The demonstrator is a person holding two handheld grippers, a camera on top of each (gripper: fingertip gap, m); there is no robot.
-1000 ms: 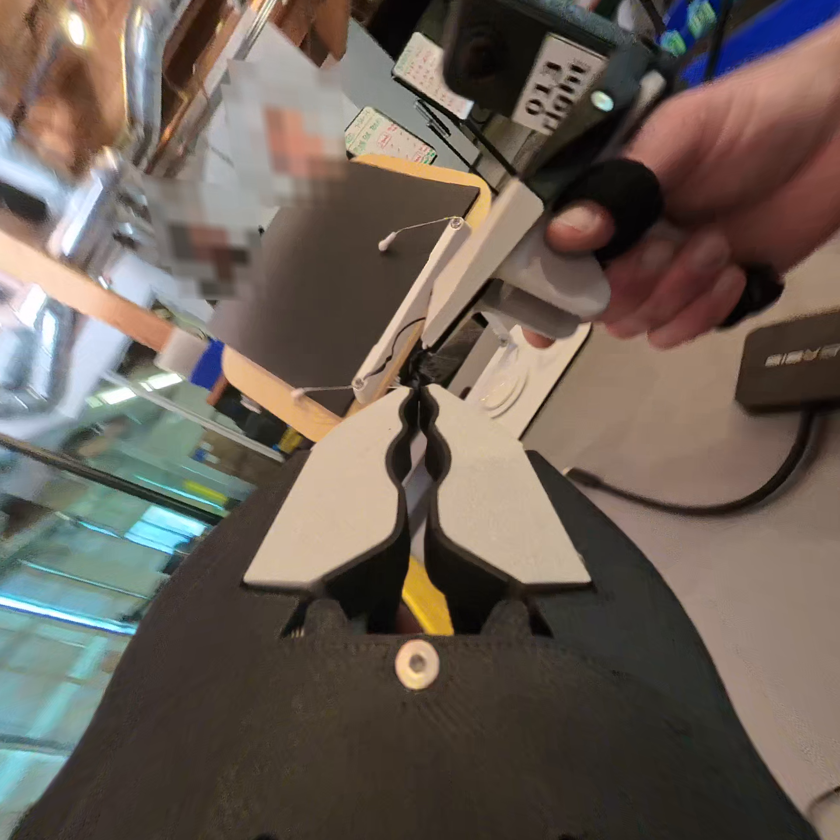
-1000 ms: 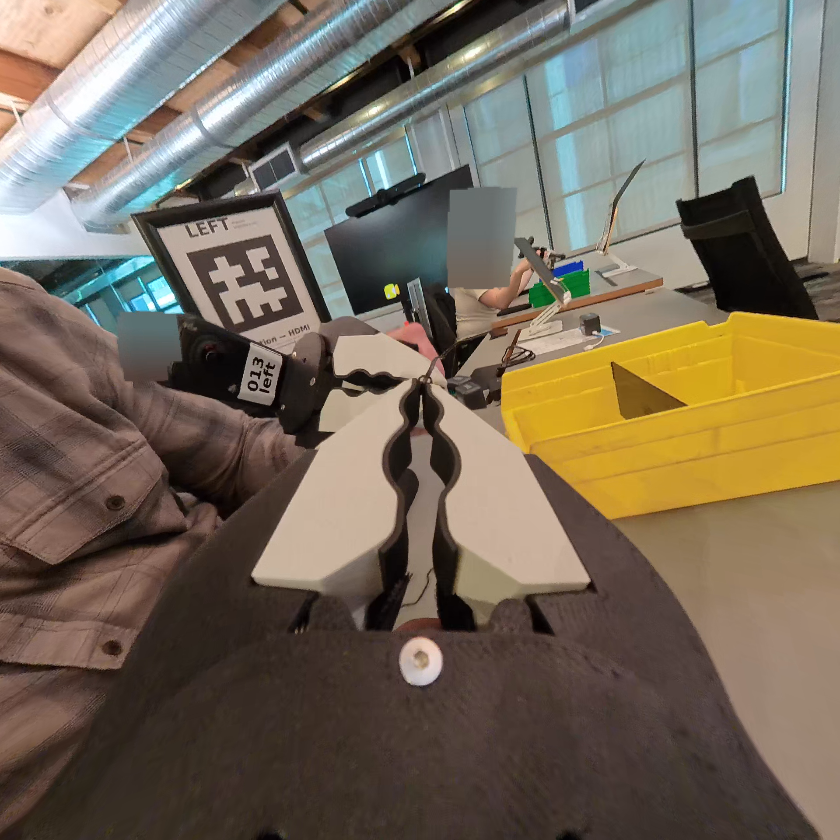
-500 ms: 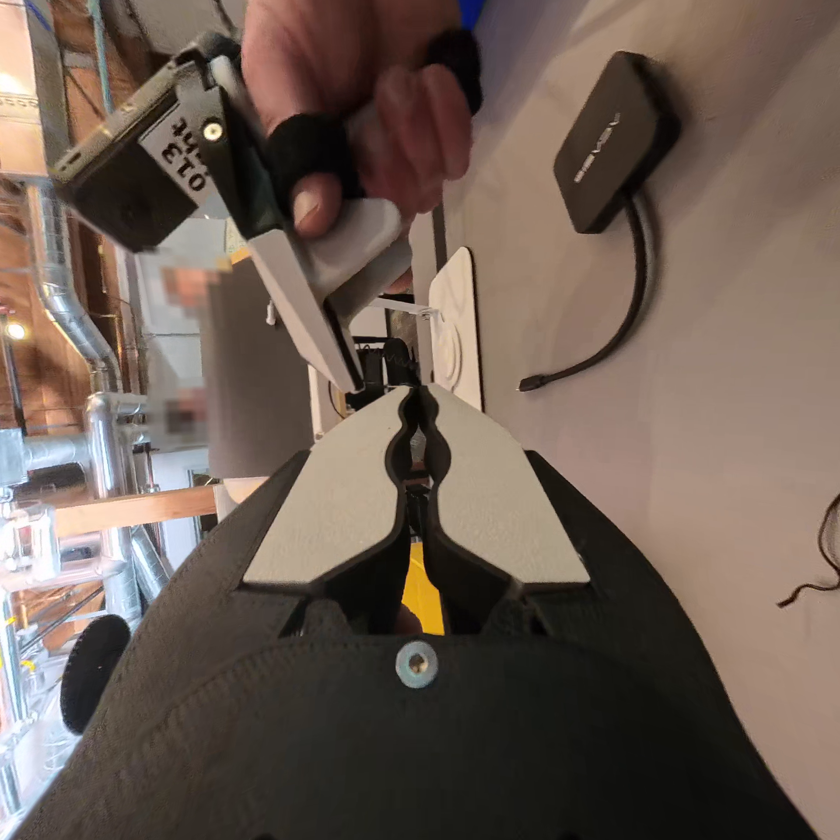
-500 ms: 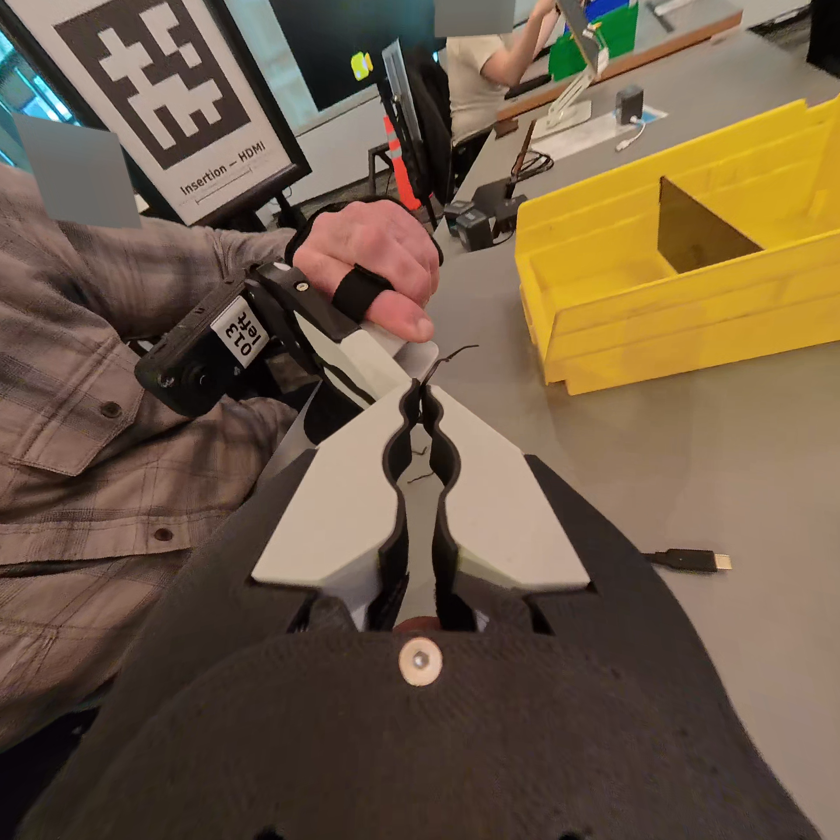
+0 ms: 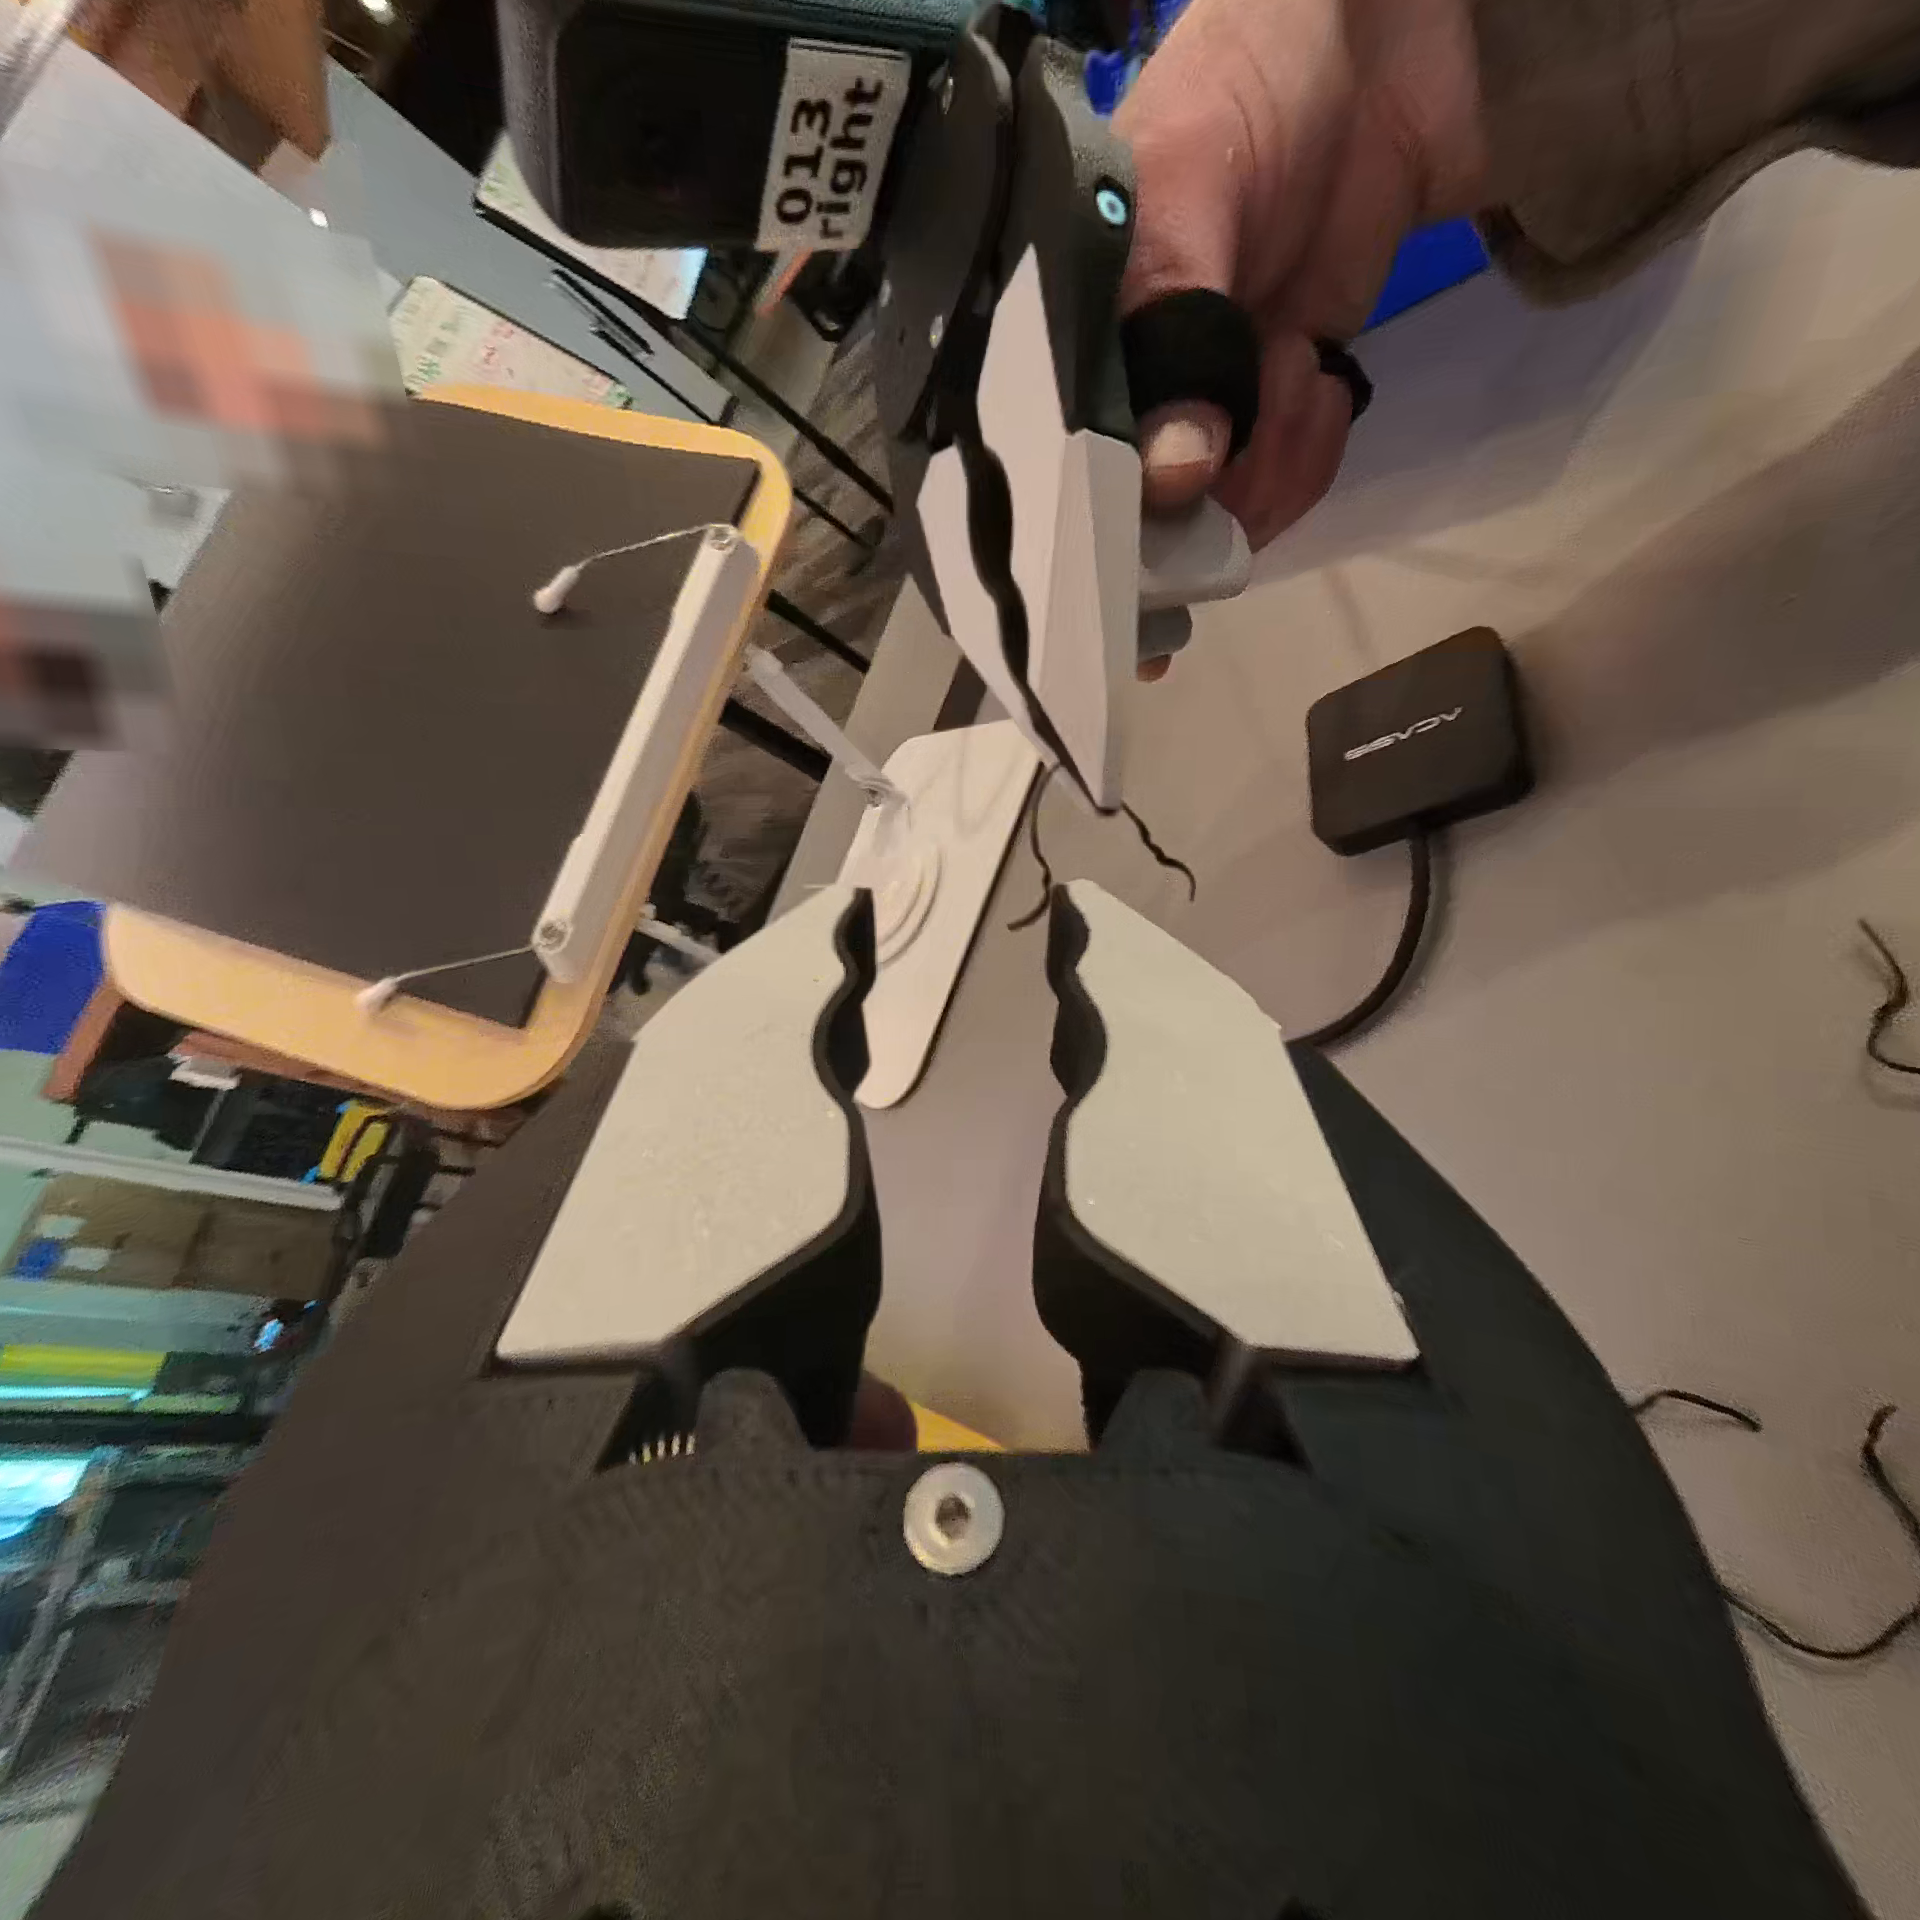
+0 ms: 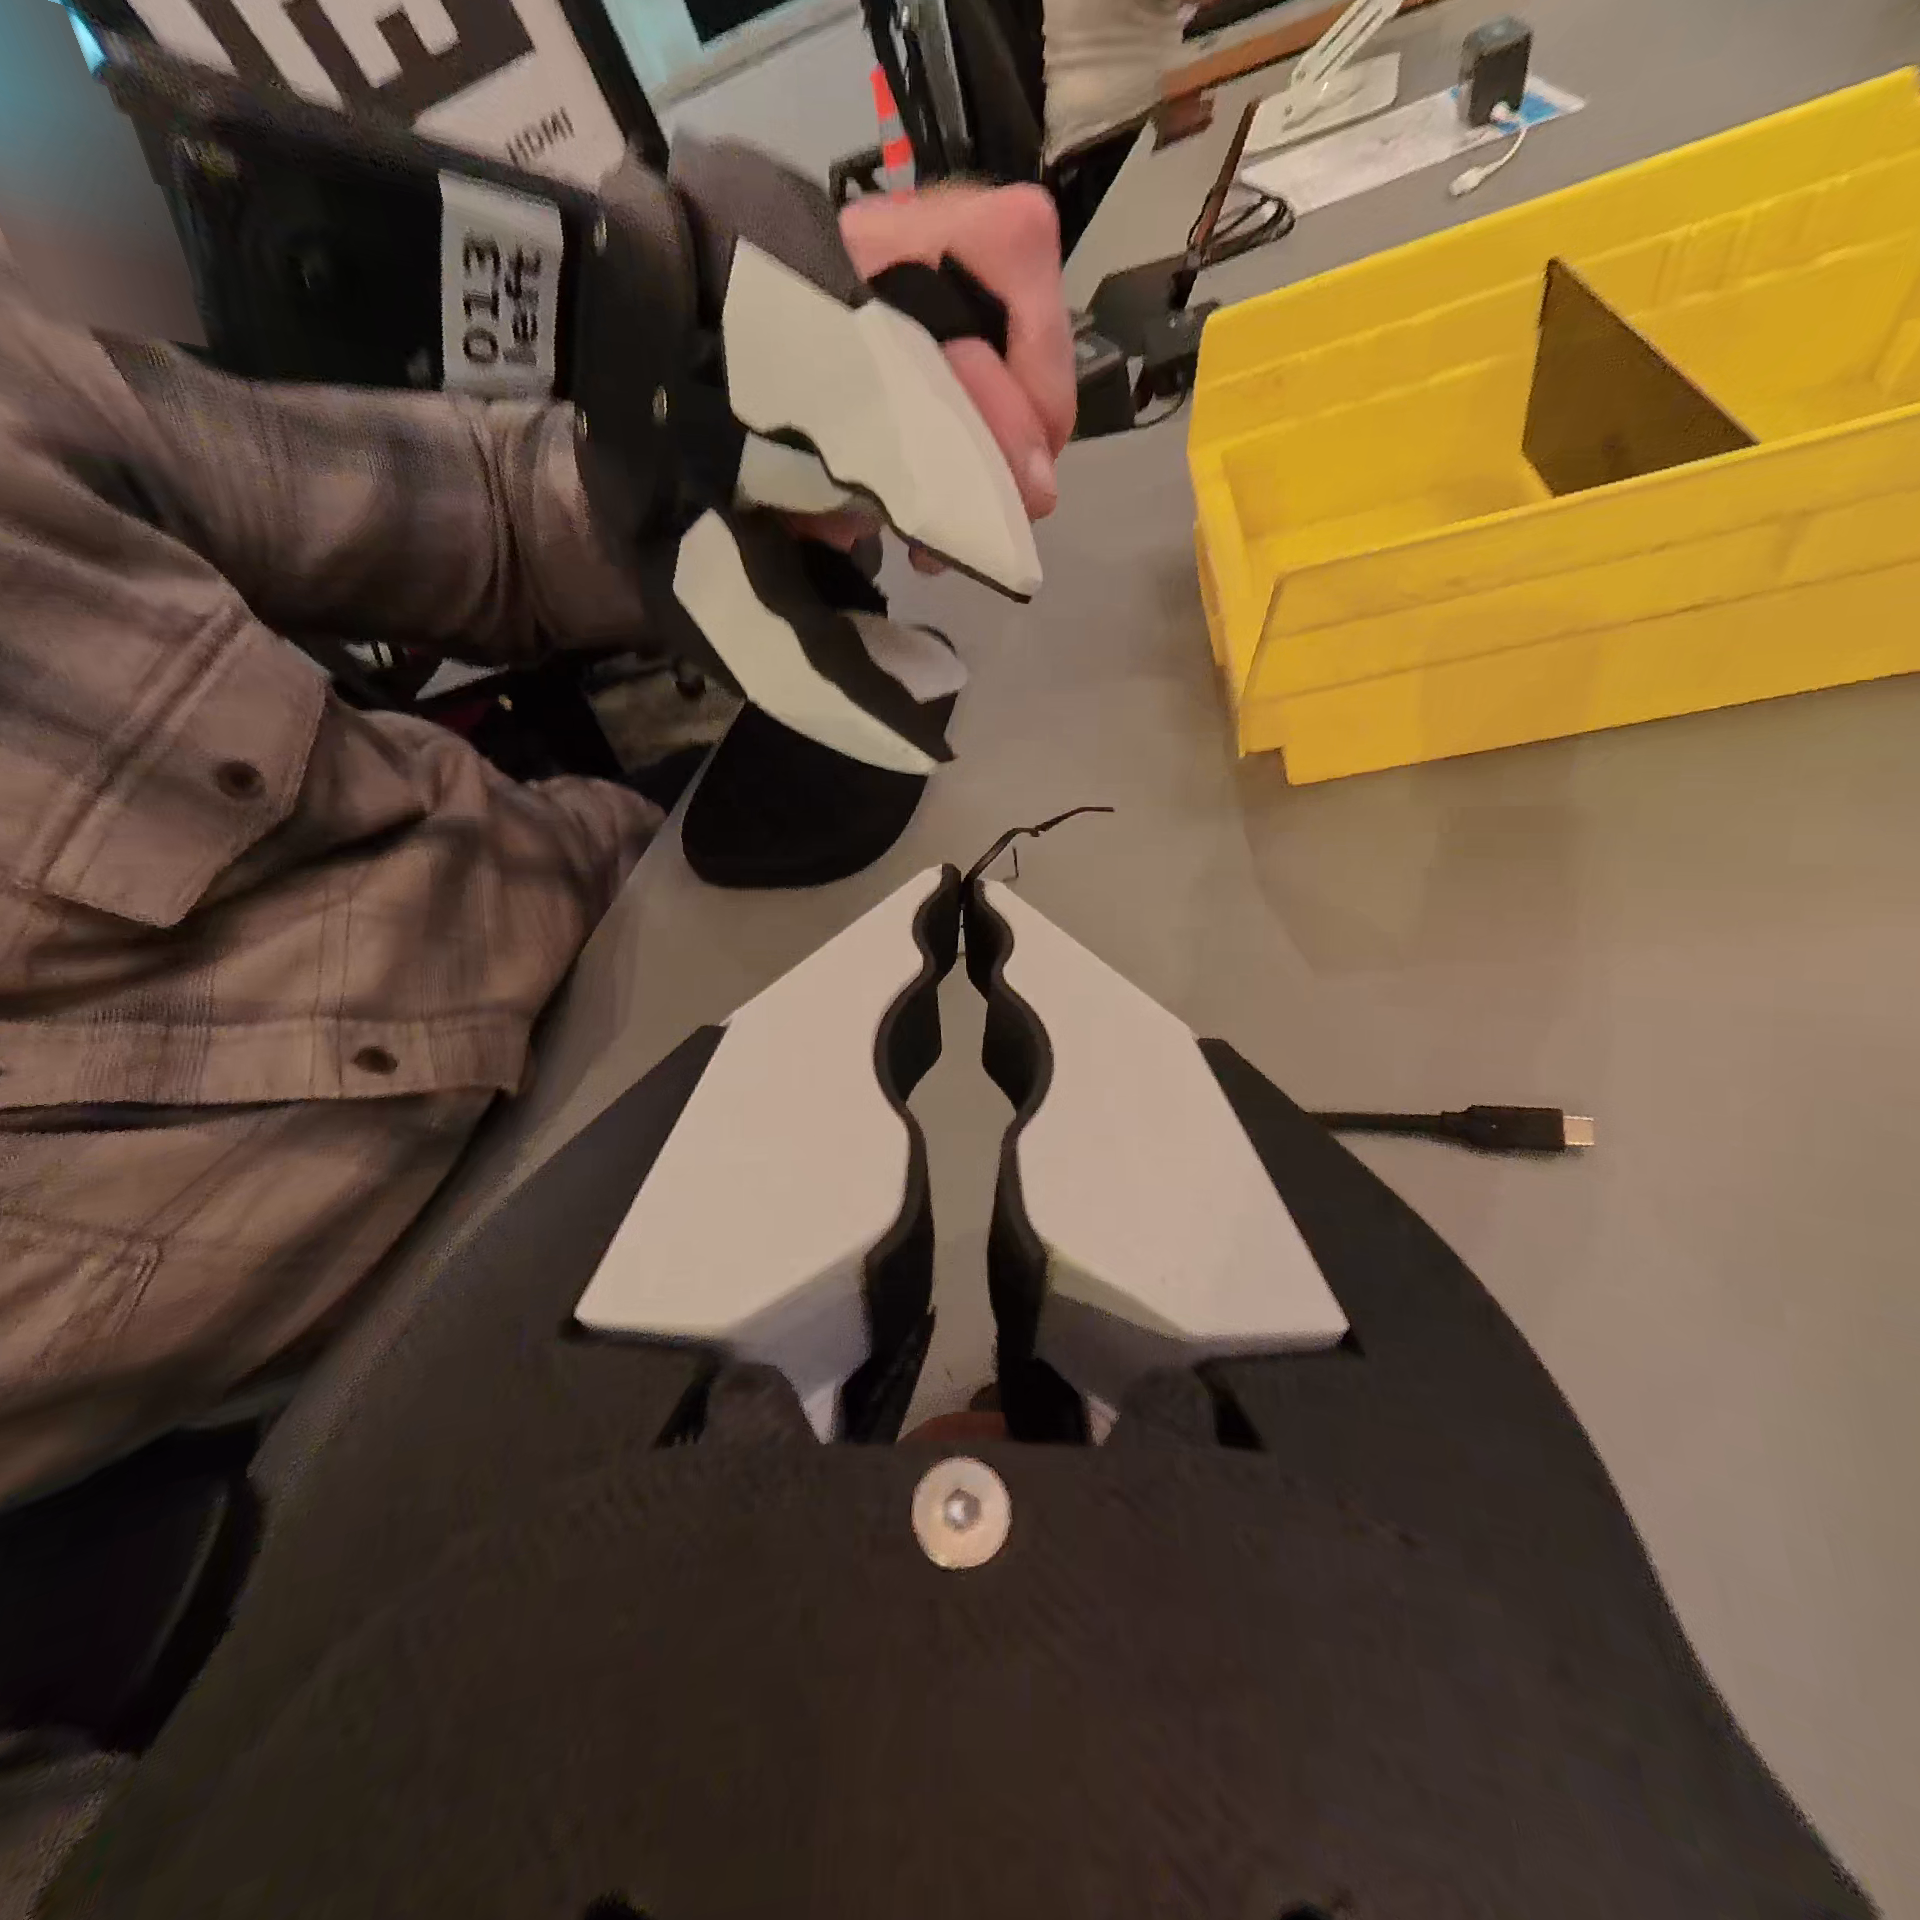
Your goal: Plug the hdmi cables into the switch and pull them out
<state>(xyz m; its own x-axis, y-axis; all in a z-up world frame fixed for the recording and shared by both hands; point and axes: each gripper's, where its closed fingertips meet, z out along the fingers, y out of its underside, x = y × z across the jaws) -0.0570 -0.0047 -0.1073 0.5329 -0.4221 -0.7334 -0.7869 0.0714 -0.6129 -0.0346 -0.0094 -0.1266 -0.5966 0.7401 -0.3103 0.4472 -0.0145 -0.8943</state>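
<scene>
- The switch (image 5: 1418, 740), a flat black box with its cable, is seen lying on the grey bench (image 5: 1662, 935), to the right of both tools and well apart from them.
- The left tool (image 5: 951, 914) is now spread with nothing between its jaws; half a second ago it was pressed together.
- The right tool (image 6: 961, 883) is pressed together on a thin black wire scrap (image 6: 1039, 826), held above the bench.
- A cable plug (image 6: 1507, 1129) is seen lying alone on the bench to the right.
- Open bench is left between the plug and the yellow bin (image 6: 1558, 623); loose black strands (image 5: 1886, 997) lie near the right edge.
</scene>
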